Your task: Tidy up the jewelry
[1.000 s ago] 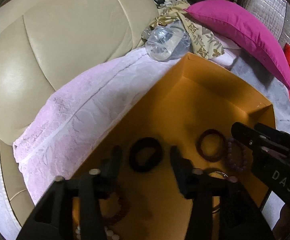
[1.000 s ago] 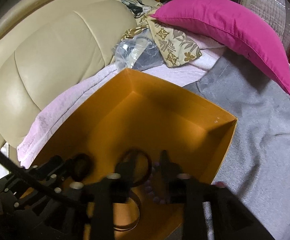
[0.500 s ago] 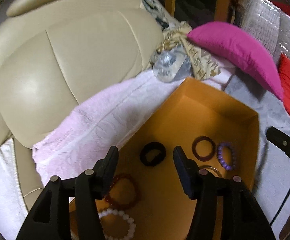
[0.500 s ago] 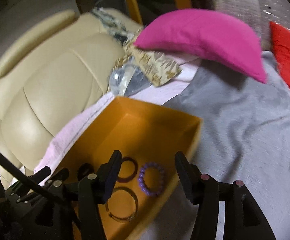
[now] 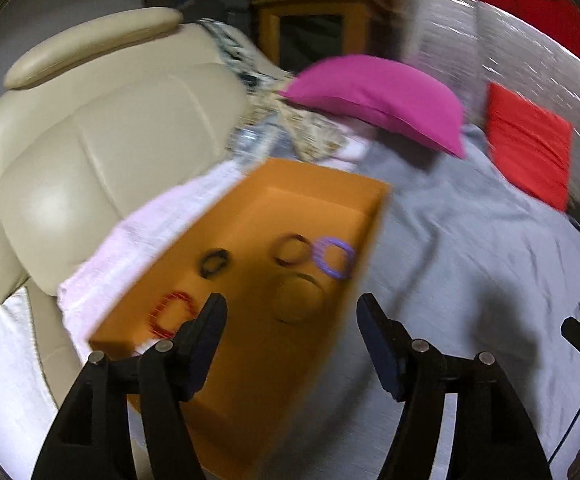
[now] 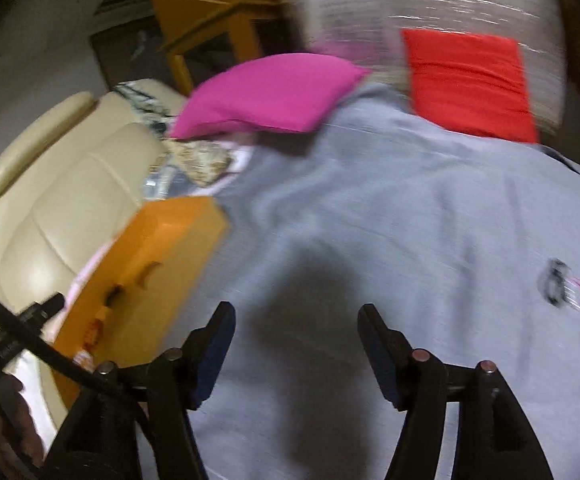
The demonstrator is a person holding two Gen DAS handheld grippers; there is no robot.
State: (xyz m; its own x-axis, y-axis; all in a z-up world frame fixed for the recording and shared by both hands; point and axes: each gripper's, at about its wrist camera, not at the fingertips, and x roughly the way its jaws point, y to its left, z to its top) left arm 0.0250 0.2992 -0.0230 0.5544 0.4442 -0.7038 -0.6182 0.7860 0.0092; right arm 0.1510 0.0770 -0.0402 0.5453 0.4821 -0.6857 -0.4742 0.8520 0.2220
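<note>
Inside the orange box (image 5: 330,196) I count five bracelets, black (image 5: 214,264), red (image 5: 172,314), maroon (image 5: 292,249), purple (image 5: 334,258) and a blurred one, while my left gripper (image 5: 292,316) and right gripper (image 6: 294,320) both gape empty.

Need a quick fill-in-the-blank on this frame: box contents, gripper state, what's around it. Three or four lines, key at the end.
1. The purple bracelet lies inside the ____ box.
2. The left gripper and the right gripper both have their jaws ____.
3. The pillow beyond the box is ____ in colour.
4. Inside the box, the black bracelet lies to the ____ of the dark red bracelet in the left wrist view.

Missing words: orange; open; pink; left
</note>
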